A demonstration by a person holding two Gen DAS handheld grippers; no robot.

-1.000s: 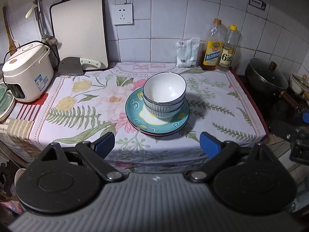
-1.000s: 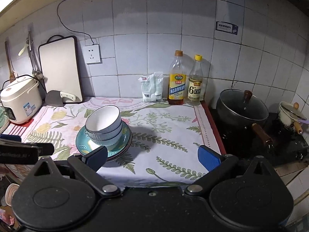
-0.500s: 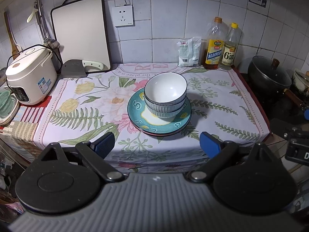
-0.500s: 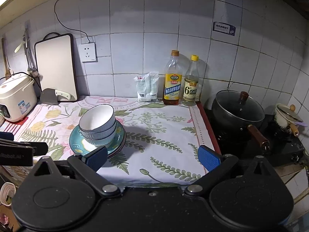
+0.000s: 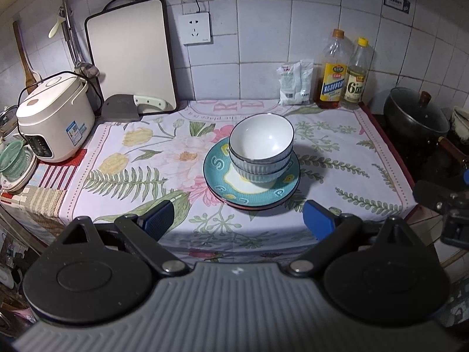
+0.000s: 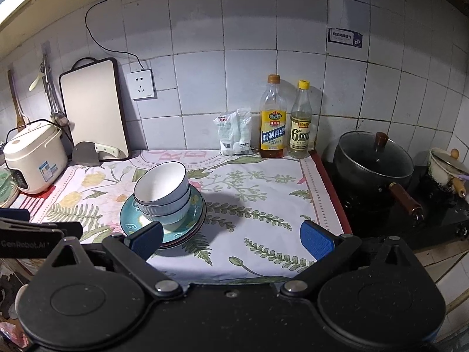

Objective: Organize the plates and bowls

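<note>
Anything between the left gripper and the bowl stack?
Nothing: only bare floral tablecloth lies between the left gripper and the bowls, per the left wrist view.

Vinegar bottle (image 6: 300, 120), yellow cap, at 12 o'clock by the wall: label shows a large "6°".
Oil bottle (image 6: 273, 118), just beside it at its 9 o'clock: yellow label with blue band, characters too small to read.
Left gripper (image 6: 26, 242) body, at 9 o'clock in the right wrist view: "GenRobot.AI".
Teal plate (image 5: 218, 173): rim letters "S", "J", "P".
Tablecloth (image 5: 234, 106), far edge: large letters "R", "E"; beneath them, "the place".
Wall sticker (image 6: 344, 37), blue: text illegible.
</note>
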